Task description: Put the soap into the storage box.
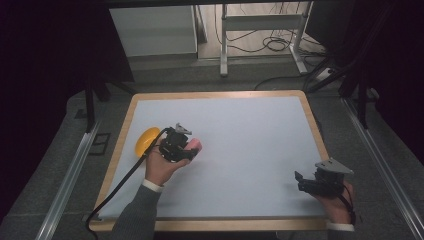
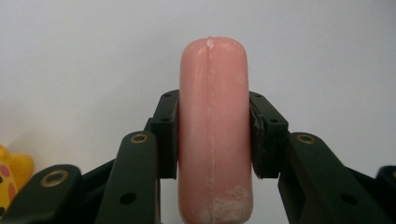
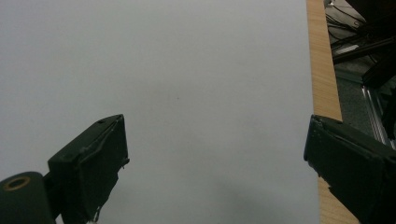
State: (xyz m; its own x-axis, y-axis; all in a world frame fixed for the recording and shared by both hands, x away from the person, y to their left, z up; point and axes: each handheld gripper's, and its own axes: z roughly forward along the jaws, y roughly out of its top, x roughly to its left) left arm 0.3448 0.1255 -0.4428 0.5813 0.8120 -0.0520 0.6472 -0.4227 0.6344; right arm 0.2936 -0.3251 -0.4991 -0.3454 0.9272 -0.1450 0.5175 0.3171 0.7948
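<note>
Between the two black jaws of the left tool [image 2: 215, 135] stands a pink sausage-shaped object [image 2: 214, 135], clamped at about its middle, a pad pressed flat against each long side. Its rounded end rises past the pads, and its lower part shows whitish scuffing; a thin pale seam runs down its length. No brand, label or writing can be read on it. In the high view the same pink object [image 1: 194, 145] pokes out of the left tool [image 1: 186, 148] toward the right, over the left half of the tabletop [image 1: 250, 135]; whether it touches the surface cannot be told. Just to the left of that tool lies a yellow toy [image 1: 145, 140], near the tabletop's wooden left edge; in the left gripper view the toy [image 2: 10, 179] shows reddish spots. Well apart, at the near right corner, the right tool [image 1: 302, 182] rests in the person's right hand [image 1: 337, 202]. Its jaws stand wide apart with nothing between them, over bare white surface beside the wooden border [image 3: 322, 70].
</note>
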